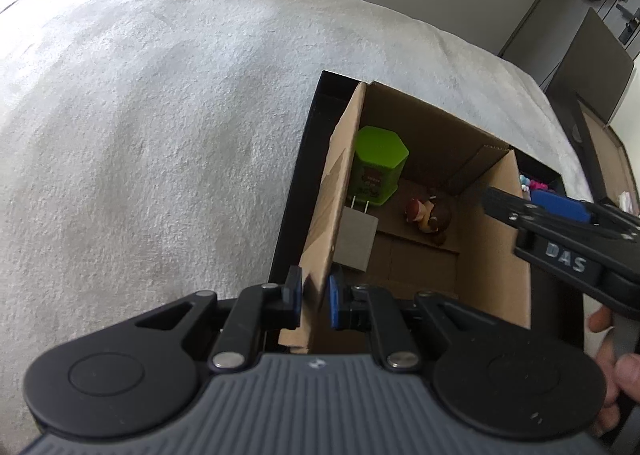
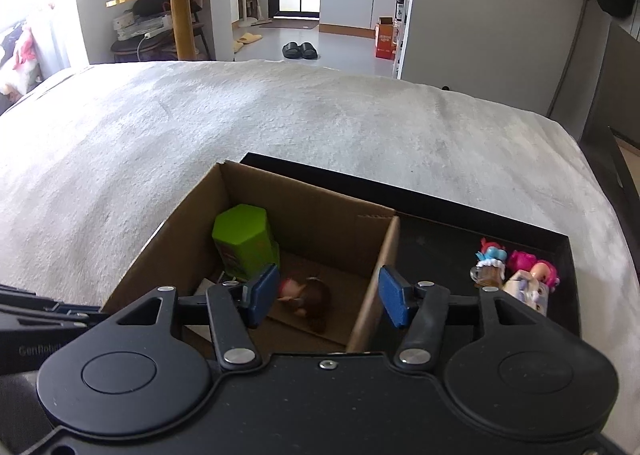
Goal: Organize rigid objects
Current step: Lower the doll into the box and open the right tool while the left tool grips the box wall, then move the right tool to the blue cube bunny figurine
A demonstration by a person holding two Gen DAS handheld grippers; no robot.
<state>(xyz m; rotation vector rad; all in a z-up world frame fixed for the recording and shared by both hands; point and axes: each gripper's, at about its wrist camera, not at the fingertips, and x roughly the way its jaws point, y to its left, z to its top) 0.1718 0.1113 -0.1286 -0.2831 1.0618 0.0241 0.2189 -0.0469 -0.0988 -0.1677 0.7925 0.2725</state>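
Left gripper (image 1: 314, 301) pinches the near wall of the cardboard box (image 1: 496, 255); hold it steady. Right gripper (image 2: 328, 297), jaws spread and empty, hovers above the brown figurine (image 2: 306, 297) lying inside; green canister (image 2: 244, 241) stands in the box's far corner

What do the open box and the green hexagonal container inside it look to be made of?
The box: corrugated cardboard, matte brown, with creased folds and raw cut edges. The green container: probably moulded plastic, a smooth, evenly coloured lid with a slight sheen and a printed label on its side.
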